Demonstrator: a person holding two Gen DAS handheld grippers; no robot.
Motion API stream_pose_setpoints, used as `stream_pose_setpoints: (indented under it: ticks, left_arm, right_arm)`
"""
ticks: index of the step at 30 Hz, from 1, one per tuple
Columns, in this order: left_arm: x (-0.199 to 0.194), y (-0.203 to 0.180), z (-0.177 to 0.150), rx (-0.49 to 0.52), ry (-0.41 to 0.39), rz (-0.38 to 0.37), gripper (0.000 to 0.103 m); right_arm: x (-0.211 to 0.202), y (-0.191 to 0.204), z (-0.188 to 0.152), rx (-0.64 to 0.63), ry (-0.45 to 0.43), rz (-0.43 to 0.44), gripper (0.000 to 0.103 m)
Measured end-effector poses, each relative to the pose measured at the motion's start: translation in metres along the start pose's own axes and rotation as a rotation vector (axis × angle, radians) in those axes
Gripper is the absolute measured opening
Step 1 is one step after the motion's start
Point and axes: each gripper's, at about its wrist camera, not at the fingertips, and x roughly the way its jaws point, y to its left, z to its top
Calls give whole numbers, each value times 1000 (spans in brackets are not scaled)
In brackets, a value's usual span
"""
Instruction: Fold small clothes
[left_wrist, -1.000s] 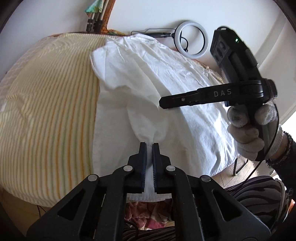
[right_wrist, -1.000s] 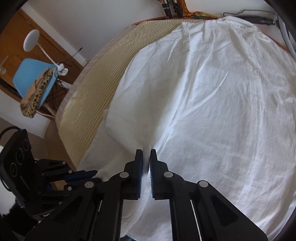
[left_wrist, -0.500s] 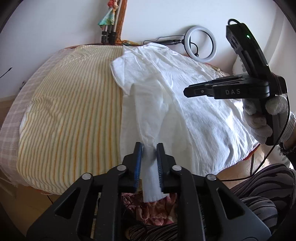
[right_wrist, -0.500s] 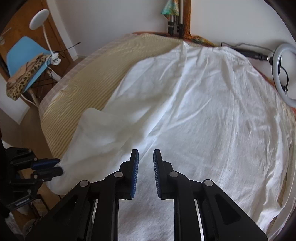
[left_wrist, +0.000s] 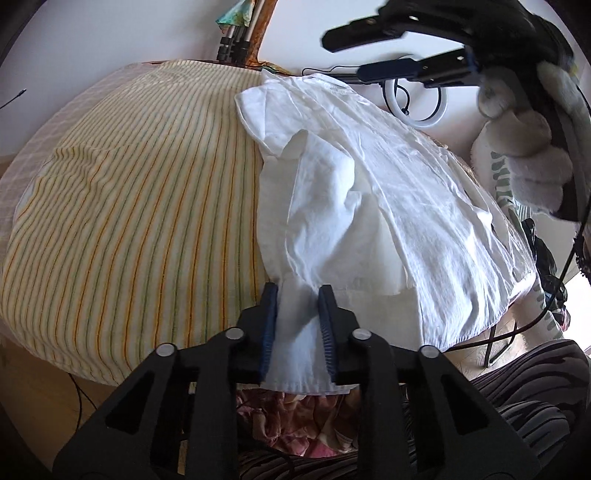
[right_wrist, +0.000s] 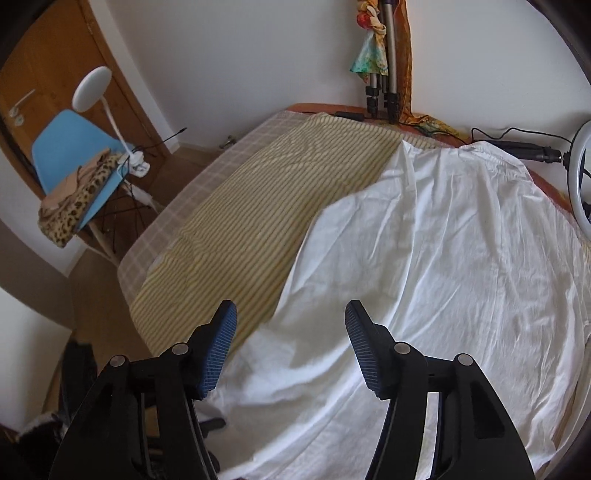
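Barely started: shirt (left_wrist: 399, 173) spread on bed (left_wrist: 129, 206), one side turned in. Left gripper (left_wrist: 295, 314) closing on near-edge hem; right gripper (right_wrist: 291, 343) opening wide, empty.

My view: striped bedspread (right_wrist: 236, 206); left of it blue chair (right_wrist: 70, 147) with leopard cloth (right_wrist: 74, 210), white lamp (right_wrist: 92, 88); ring light (left_wrist: 415, 99) behind.

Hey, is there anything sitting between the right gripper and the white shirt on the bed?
Nothing visible. The right gripper, its jaws opening with nothing between them, hangs directly above the white shirt with only air between. The left gripper has a bunched part of the shirt between its fingers.
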Motion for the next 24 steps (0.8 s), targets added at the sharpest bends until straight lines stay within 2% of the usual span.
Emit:
stream_pose_setpoints:
  ticks: [2,9,14,15,17,18,19,20,24]
  left_arm:
    - [-1,5,-1,-27,-7,-26,11]
    - [-1,7,-3,-20,-22,-49,7]
    - [-3,10,-4,-30,-27,-73,5]
    - [-4,10,-5,-27,-29,-76,5]
    - [-7,9,-5,-28,-34,-82,3]
    - [-9,8,-5,-27,-37,-86,3]
    - [-13,7,-6,-24,-41,-89,3]
    - [-16,6,-6,-17,-47,-89,3]
    - [-31,-3,-7,5,-88,-73,3]
  right_arm:
    - [22,2,16,12,24,-16,60]
    - [109,19,50,-55,122,-188,59]
    - [146,19,53,-106,200,-299,47]
    - [150,19,51,-120,212,-321,43]
    - [154,15,49,-138,220,-360,19]
    - [152,12,48,-137,208,-362,14]
    - [151,9,50,-134,204,-358,5]
    - [148,4,52,-124,200,-348,2]
    - [117,-21,66,20,99,-231,1]
